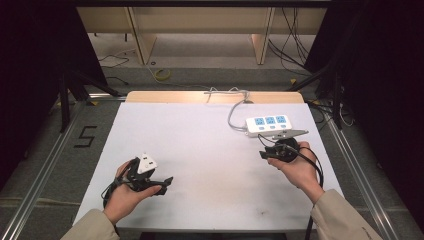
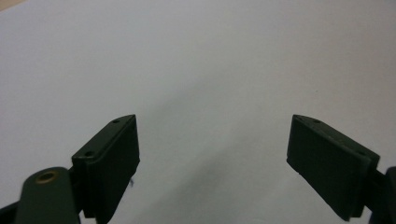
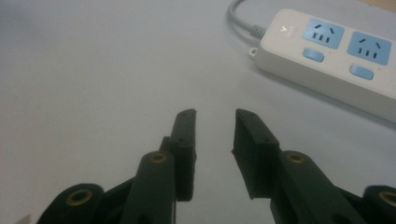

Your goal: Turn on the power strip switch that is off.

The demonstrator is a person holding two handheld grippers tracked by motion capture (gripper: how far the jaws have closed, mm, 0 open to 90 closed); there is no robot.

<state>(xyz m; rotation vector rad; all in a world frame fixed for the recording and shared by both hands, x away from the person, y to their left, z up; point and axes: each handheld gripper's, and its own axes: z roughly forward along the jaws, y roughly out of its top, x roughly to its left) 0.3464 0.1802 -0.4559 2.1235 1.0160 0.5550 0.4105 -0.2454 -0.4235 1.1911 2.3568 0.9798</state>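
Observation:
A white power strip [image 1: 267,125] with three blue sockets lies at the back right of the white table [image 1: 210,165]; in the right gripper view the power strip [image 3: 327,65] sits ahead and to the right. Its grey cable [image 1: 234,111] runs off the far edge. My right gripper [image 1: 265,153] [image 3: 215,113] hovers just in front of the strip, its jaws a narrow gap apart with nothing between them. My left gripper [image 1: 159,184] [image 2: 213,120] is at the front left, jaws wide open over bare table. A small white plug-like block [image 1: 146,162] sits by the left hand.
The table's wooden far edge [image 1: 165,96] borders a floor with loose cables [image 1: 161,75]. Metal frame rails [image 1: 47,160] run along both sides. Wide bare table lies between the two hands.

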